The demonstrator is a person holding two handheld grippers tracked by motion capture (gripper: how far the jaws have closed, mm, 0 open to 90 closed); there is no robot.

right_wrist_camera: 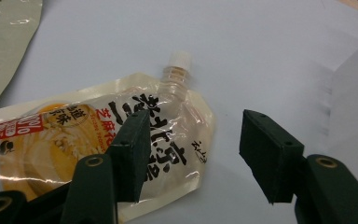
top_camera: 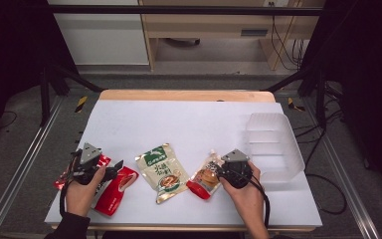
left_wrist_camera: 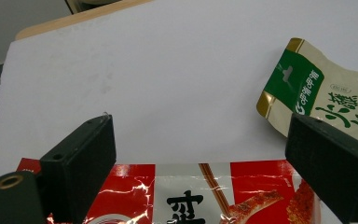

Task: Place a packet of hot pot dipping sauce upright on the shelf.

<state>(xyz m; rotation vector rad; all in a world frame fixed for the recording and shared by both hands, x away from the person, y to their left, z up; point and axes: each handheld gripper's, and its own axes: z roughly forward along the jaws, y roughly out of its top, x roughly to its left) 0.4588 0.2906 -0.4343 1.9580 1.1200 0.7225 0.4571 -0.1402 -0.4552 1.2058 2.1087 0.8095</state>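
Black jaws of the right gripper (right_wrist_camera: pixel 191 154) stand apart and empty over the spout pouch (right_wrist_camera: pixel 98 149), one jaw above its face, the other past its edge, likely lining up a pinch. Its long axis slants away, cap (right_wrist_camera: pixel 179 58) pointing ahead and slightly left. Over at the left gripper (left_wrist_camera: pixel 200 158), jaws spread wide above the red packet (left_wrist_camera: pixel 205 196), green packet (left_wrist_camera: pixel 317 93) beyond its right jaw.

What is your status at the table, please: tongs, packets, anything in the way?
Both tongs open, nothing gripped. Left tongs over the red foil packet. Right tongs over the spouted clear sauce pouch. No obstruction; green-topped packet between them.
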